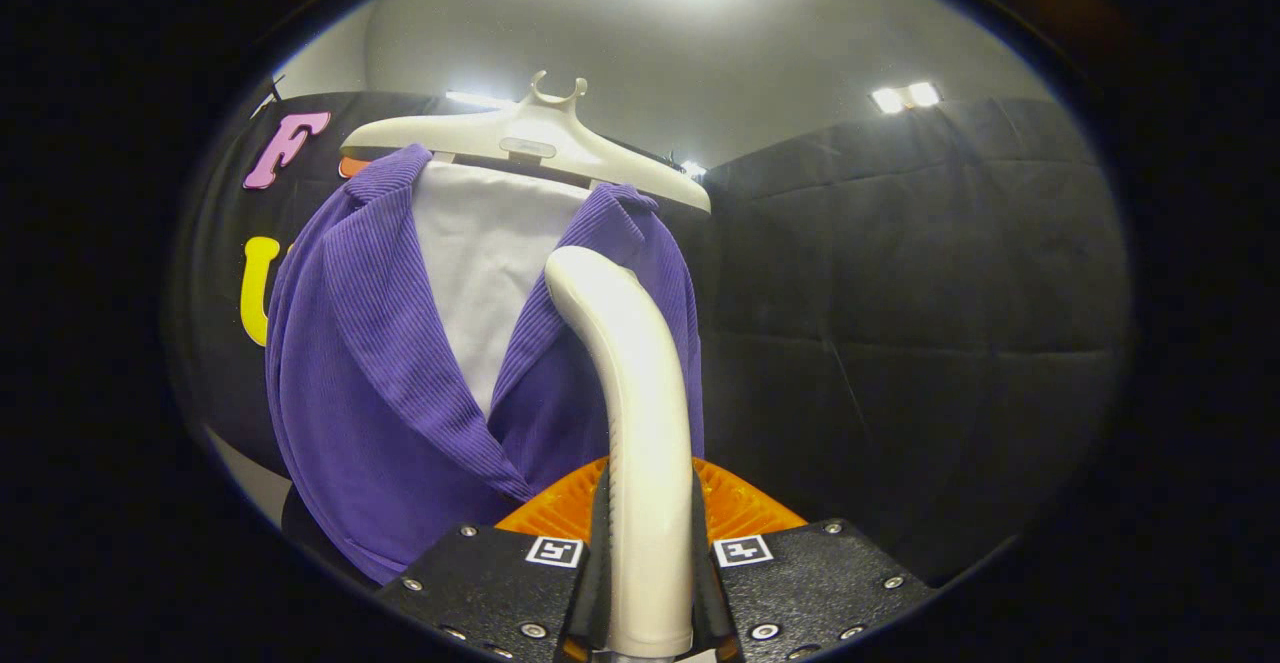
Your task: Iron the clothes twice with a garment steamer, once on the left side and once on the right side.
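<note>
Purple ribbed cloth makes up the garment (380, 383) that hangs on a pale hanger (520, 143) beyond the tool (648, 583), slightly to its left, with a white panel (480, 253) showing between the 2 lapels.

Gripper view: the tool is closed down to a narrow gap, and its 2 fingers press on either side of the steamer handle (640, 423), a smooth cream wand that rises from between them and curves forward at its head toward the right lapel. I cannot tell whether the head touches the cloth or only hovers just in front of it. An orange ribbed part (745, 508) sits just ahead of the fingers, behind the handle.

Handling, as I judge it: the handle looks hard, rigid and rather slick, so the hold low on its straight stem, where the fingers now sit, seems the sensible place; a grip higher on the curve would likely slip. The garment is soft and limp and hangs free, so it will probably sway or bunch under pressure, which calls for light, even strokes down each of the 2 sides.
</note>
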`<state>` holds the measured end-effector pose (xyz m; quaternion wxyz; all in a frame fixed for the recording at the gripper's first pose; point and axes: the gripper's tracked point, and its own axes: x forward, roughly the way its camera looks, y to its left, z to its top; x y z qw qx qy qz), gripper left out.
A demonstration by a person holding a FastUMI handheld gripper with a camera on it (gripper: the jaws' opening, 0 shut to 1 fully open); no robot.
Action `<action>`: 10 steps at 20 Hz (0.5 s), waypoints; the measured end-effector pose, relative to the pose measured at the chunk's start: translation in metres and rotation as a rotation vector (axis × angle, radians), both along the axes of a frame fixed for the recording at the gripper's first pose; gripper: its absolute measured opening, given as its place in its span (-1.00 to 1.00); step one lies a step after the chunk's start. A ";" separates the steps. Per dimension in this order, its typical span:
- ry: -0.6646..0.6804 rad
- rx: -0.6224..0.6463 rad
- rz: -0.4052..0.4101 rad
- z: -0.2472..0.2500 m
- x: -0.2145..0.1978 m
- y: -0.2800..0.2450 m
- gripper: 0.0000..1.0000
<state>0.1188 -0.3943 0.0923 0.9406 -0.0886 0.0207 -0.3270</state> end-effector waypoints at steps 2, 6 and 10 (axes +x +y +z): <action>0.028 -0.014 -0.010 -0.011 -0.005 0.000 -0.34; 0.087 -0.022 -0.011 -0.040 -0.014 0.001 -0.34; 0.178 -0.067 -0.028 -0.078 -0.026 -0.002 -0.33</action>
